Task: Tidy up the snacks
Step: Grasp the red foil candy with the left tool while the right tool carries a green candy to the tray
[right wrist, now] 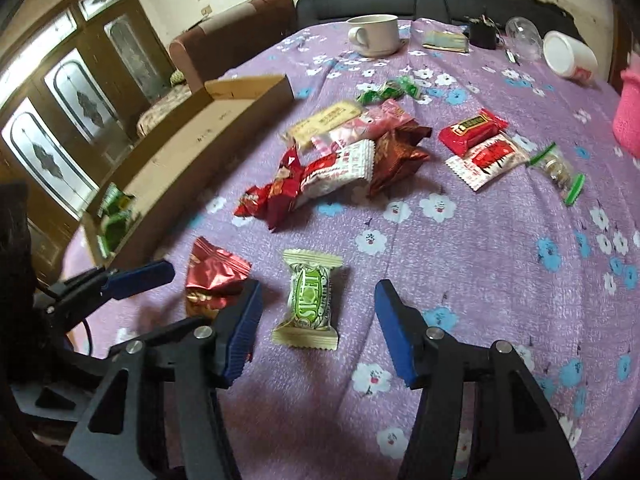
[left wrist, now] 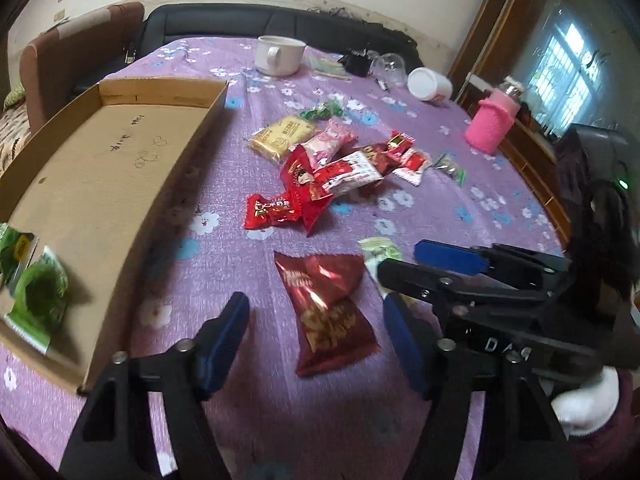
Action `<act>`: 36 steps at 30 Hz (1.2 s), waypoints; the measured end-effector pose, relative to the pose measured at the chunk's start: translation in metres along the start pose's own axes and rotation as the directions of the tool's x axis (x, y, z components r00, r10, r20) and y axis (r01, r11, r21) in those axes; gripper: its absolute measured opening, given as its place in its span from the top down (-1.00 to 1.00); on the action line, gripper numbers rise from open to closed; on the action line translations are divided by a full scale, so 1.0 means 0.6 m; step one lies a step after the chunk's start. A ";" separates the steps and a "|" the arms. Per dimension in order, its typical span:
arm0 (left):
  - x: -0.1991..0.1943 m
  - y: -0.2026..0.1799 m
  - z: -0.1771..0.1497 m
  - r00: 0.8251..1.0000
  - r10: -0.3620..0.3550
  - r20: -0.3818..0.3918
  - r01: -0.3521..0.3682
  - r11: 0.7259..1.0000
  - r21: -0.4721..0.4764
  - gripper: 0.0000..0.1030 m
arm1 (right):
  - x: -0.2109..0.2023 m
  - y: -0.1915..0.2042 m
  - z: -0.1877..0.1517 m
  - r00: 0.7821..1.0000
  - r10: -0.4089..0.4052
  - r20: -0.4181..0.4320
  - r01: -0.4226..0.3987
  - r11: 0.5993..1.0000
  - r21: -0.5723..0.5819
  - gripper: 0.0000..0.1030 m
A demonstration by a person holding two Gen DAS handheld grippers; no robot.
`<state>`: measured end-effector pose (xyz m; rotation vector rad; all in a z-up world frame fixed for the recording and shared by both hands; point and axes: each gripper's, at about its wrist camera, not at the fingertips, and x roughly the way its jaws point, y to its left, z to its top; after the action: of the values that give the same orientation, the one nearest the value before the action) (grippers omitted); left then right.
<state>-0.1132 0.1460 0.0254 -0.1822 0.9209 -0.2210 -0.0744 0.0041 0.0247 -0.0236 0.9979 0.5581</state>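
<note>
A dark red foil snack bag (left wrist: 328, 308) lies on the purple cloth between the fingers of my open left gripper (left wrist: 316, 328). A green and cream wrapped snack (right wrist: 309, 300) lies between the fingers of my open right gripper (right wrist: 318, 320); in the left wrist view it (left wrist: 380, 252) is partly hidden by the right gripper (left wrist: 436, 268). The red bag (right wrist: 214, 280) and the left gripper (right wrist: 136, 276) show at the left of the right wrist view. A pile of red, pink and yellow snack packs (left wrist: 324, 164) lies mid-table. A shallow cardboard box (left wrist: 100, 184) at left holds green packets (left wrist: 36, 288).
A white mug (left wrist: 278, 54), a clear cup (left wrist: 390, 66), a white tub (left wrist: 430, 84) and a pink bottle (left wrist: 492, 120) stand at the far side. A small clear bag with green trim (right wrist: 558, 172) lies right. Sofa and armchair stand behind the table.
</note>
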 end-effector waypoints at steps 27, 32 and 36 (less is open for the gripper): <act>-0.153 0.289 0.091 0.982 0.128 0.138 -0.093 0.968 -0.231 0.44 | -0.026 0.164 0.101 0.974 0.226 0.029 -0.221 0.969 -0.108 0.60; -0.120 0.341 0.103 0.987 0.140 0.082 -0.115 0.959 -0.258 0.42 | 0.069 0.253 0.154 0.959 0.274 -0.069 -0.279 0.955 -0.099 0.60; -0.110 0.363 0.104 0.987 0.144 0.073 -0.119 0.953 -0.277 0.10 | 0.137 0.303 0.168 0.955 0.263 -0.134 -0.276 0.957 -0.093 0.58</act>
<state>-0.0775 0.3771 0.0583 -0.3814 0.8654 0.0392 -0.0437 0.2233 0.0568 -0.0198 1.0940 0.8717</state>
